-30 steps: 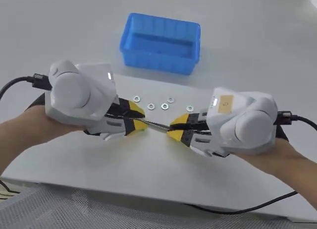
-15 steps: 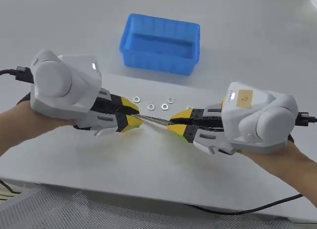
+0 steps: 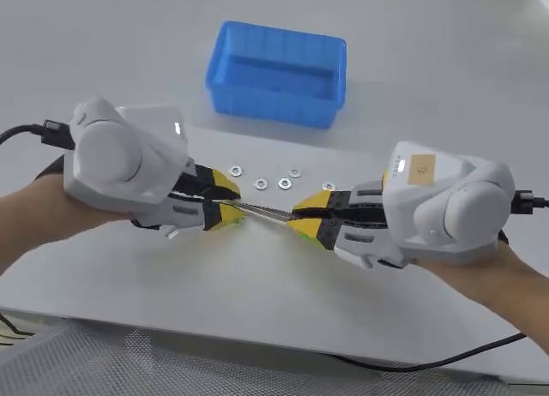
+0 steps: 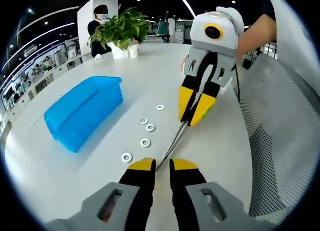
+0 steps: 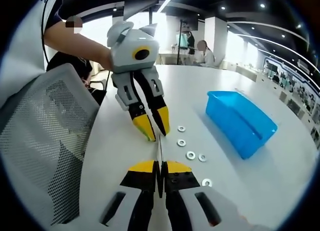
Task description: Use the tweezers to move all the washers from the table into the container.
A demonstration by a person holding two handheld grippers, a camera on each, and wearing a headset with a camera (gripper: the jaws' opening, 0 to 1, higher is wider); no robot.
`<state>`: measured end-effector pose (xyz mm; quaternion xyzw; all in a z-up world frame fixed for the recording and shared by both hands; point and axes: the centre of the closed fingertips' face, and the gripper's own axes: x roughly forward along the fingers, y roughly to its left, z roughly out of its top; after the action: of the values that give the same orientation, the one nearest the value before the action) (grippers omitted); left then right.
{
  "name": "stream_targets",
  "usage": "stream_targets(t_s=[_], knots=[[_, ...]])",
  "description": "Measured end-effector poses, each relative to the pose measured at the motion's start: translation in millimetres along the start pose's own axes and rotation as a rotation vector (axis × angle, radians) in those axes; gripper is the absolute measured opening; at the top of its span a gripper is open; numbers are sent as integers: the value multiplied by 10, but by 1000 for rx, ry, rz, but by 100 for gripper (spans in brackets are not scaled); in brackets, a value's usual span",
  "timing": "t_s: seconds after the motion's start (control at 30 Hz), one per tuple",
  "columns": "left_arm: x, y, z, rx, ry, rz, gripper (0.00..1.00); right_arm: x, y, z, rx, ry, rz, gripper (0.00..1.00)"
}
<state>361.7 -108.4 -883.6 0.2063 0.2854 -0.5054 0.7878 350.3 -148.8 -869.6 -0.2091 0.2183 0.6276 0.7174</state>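
Nearest me, my right tool (image 5: pixel 159 167) is clamped tight on one end of the thin steel tweezers (image 3: pixel 266 211). My left tool (image 4: pixel 162 166) has the other end between its jaws, which stand a little apart, so I cannot tell whether they pinch it. A second ago the two tools were nearly nose to nose; they have since drawn apart, so more of the tweezers is bare between them. I read that as a regrip in hand, with no picking begun. The tweezers lie just above the white desk (image 3: pixel 257 276), long axis running across from one tool to the other, and I cannot tell which end carries the tips. Just beyond, five small metal washers (image 3: pixel 284 183) lie unmoved. Farther back stands the blue plastic container (image 3: pixel 276 70), with no washer in it that I can see
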Motion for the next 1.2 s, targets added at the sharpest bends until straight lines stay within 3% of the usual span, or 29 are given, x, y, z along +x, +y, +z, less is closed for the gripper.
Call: stream_targets(t_s=[0.17,0.43,0.5,0.7,0.93,1.2], knots=[[14,-15,5,37,23,-29,10,1,16,-3,-17,5,9,7],[-5,-158,-29,260,146,-170,6,31,90,-19,-65,30,47,7],[-2,-179,-29,345,173,-187,5,38,98,-26,-83,39,51,7],[-10,-196,-10,345,204,-188,4,40,102,-29,-96,44,51,7],[-85,-196,128,345,185,-167,3,25,55,-71,-129,79,24,7],[-183,-193,232,390,195,-170,3,63,44,-75,-177,126,22,7]])
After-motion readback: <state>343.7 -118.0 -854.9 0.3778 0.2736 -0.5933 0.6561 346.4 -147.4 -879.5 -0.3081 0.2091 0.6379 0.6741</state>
